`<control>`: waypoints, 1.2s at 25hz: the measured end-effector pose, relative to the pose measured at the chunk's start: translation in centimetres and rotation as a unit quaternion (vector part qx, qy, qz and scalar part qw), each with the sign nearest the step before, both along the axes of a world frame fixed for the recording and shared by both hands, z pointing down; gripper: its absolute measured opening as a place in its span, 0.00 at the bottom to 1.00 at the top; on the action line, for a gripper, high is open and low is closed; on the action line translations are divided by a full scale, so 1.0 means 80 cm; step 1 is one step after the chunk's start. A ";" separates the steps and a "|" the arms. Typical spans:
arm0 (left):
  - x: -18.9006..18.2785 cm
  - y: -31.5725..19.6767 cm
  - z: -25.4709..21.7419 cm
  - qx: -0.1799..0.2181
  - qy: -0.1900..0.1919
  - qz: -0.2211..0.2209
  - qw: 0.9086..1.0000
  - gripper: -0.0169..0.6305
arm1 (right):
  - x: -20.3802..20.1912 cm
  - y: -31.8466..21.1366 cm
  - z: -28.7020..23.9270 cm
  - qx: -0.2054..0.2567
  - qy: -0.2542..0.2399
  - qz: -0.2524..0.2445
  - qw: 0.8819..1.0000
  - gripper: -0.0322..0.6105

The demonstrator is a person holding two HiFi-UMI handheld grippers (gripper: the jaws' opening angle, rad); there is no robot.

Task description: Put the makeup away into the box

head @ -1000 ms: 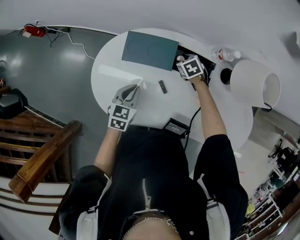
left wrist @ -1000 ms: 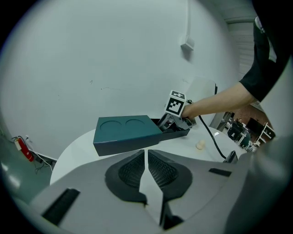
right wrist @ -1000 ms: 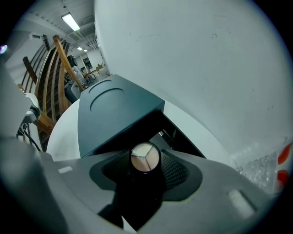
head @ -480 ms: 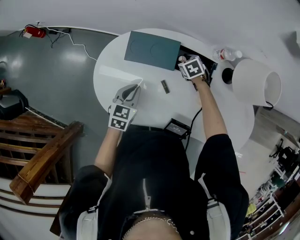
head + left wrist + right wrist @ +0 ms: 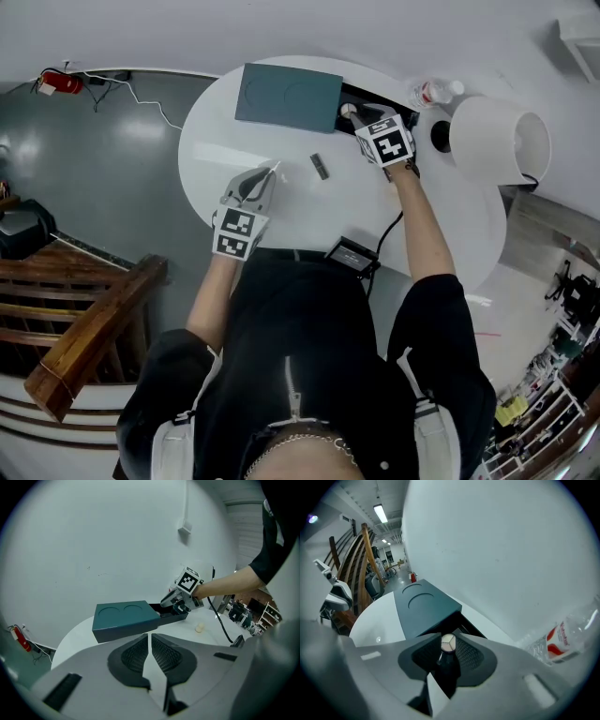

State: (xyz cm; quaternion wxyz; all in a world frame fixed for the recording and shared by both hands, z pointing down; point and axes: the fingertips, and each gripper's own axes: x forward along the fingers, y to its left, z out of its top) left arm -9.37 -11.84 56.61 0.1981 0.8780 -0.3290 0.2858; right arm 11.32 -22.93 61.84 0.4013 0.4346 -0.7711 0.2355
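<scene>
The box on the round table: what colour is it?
The box is dark teal, seen best in the left gripper view.

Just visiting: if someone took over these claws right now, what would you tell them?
Left claw: shut, empty, over the table.
Right claw: has just been closing, now gripping a dark stick with a cream tip over the open drawer of the box.
Done: can't tell what is already inside.
To do: stow the stick, then the small dark piece on the table.

Three cameras around one white table (image 5: pixel 281 206).
Head view steeply down from above; both gripper views low, close, facing the teal box (image 5: pixel 125 619).
</scene>
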 end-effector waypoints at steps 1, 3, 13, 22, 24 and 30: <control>0.003 0.001 -0.001 0.002 0.001 0.005 1.000 0.05 | 0.001 0.004 -0.007 0.009 -0.003 0.001 1.000 0.18; 0.010 0.005 -0.004 0.003 0.006 0.012 1.000 0.05 | 0.004 0.013 -0.020 0.027 -0.005 0.002 1.000 0.09; 0.048 0.022 -0.022 0.016 0.019 0.052 0.998 0.05 | 0.033 0.068 -0.061 0.068 -0.019 0.027 0.997 0.06; 0.090 0.049 -0.028 0.021 0.023 0.101 0.994 0.05 | 0.073 0.130 -0.073 0.077 -0.026 0.073 0.994 0.06; 0.099 0.055 -0.027 0.020 0.024 0.110 0.993 0.05 | 0.083 0.142 -0.072 0.079 -0.022 0.083 0.993 0.06; 0.122 0.069 -0.026 0.019 0.025 0.135 0.990 0.05 | 0.113 0.178 -0.062 0.076 -0.010 0.103 0.992 0.07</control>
